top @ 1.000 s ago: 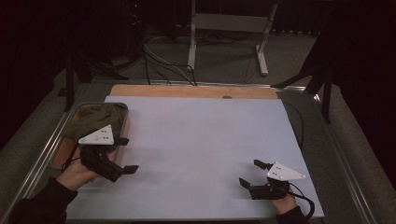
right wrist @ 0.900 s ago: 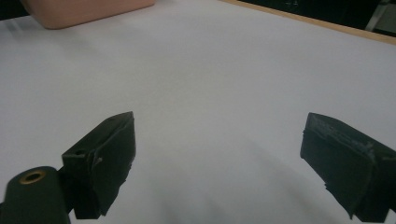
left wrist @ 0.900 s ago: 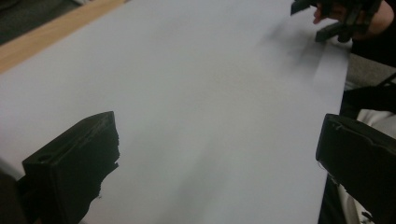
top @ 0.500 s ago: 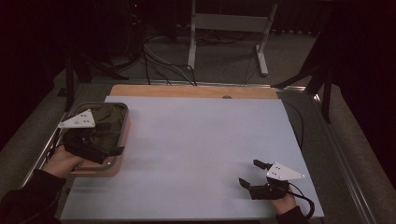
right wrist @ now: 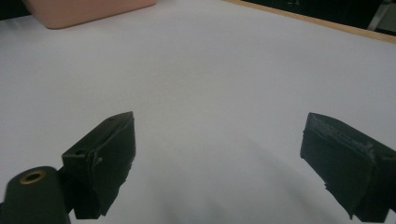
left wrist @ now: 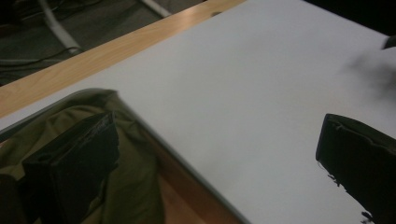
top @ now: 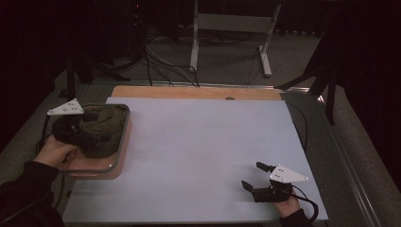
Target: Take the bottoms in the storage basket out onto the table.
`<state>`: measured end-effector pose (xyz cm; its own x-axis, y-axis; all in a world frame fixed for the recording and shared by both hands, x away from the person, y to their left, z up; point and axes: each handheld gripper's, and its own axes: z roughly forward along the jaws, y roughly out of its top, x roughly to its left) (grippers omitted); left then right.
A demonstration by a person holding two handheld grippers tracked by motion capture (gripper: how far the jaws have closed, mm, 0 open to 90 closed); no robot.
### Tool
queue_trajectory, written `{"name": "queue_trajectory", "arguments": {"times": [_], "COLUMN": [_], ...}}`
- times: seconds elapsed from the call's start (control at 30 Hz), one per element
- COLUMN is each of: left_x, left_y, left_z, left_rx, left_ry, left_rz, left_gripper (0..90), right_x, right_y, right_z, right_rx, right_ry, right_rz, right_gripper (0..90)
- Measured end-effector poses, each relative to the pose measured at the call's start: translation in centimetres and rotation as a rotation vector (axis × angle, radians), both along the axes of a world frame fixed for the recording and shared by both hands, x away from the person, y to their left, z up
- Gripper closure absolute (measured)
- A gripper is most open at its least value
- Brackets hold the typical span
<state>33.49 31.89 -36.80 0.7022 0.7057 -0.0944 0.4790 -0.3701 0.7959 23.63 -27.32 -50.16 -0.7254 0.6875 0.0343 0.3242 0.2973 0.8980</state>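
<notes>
**White tabletop with a cloth-filled tray at its left edge and two hand-held grippers**

Olive-green cloth (top: 105, 127) lies bunched inside a shallow tray (top: 124, 142) with a metal rim and a pinkish base, which sits at the left edge of the white table surface (top: 198, 151). In the high view the left gripper (top: 82, 135) is over the tray, its dark body against the cloth and its grey three-cornered plate above the tray's far-left corner; the person's left hand (top: 54, 152) holds it from the near-left side. In the left gripper view its jaws stand wide apart: one jaw is over the cloth (left wrist: 126, 186) inside the tray (left wrist: 187, 172), the other over the bare white surface (left wrist: 243, 93) outside the rim. Whether the lower jaw touches the cloth cannot be told. A strip of light wood (top: 189, 91) borders the far edge of the table.

The right gripper (top: 257, 178) rests low at the near-right part of the table, well apart from the tray, held by the right hand (top: 286, 204). In the right gripper view its jaws are spread with nothing between them, above the white surface (right wrist: 210, 93); the pinkish tray (right wrist: 88, 10) appears at the top left.
</notes>
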Motion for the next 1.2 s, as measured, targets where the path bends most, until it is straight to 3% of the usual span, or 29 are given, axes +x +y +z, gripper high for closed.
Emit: {"name": "queue_trajectory", "arguments": {"times": [0.17,0.3,0.47,0.63,0.93,1.13,1.2], "left_x": [1.1,2.0,3.0,3.5,5.5,6.4,6.6], "left_y": [0.3,0.4,0.8,1.0,1.3,1.3,1.3], "left_z": [-0.7,-1.2,-1.9,-2.3,-4.0,-4.8,-4.9], "left_rx": [0.017,0.032,0.023,0.026,0.061,0.092,0.081], "left_ry": [0.013,0.024,0.04,0.03,0.074,0.083,0.092], "left_rz": [0.036,0.06,0.09,0.124,0.19,0.209,0.206], "left_gripper": [0.3,0.3,0.3,0.3,0.3,0.3,0.3], "right_x": [0.0,0.0,0.0,0.0,-0.1,-0.1,-0.1], "right_y": [0.0,0.0,0.1,0.1,0.1,0.1,0.2], "right_z": [0.1,0.0,0.0,0.0,0.0,0.0,-0.1], "right_rx": [0.021,0.01,0.006,0.015,0.018,0.018,0.016], "right_ry": [0.006,0.006,0.008,0.012,0.016,0.019,0.019], "right_rz": [0.0,0.004,0.007,0.009,0.016,0.019,0.02], "right_gripper": [10.3,10.3,10.3,10.4,10.4,10.4,10.3]}}
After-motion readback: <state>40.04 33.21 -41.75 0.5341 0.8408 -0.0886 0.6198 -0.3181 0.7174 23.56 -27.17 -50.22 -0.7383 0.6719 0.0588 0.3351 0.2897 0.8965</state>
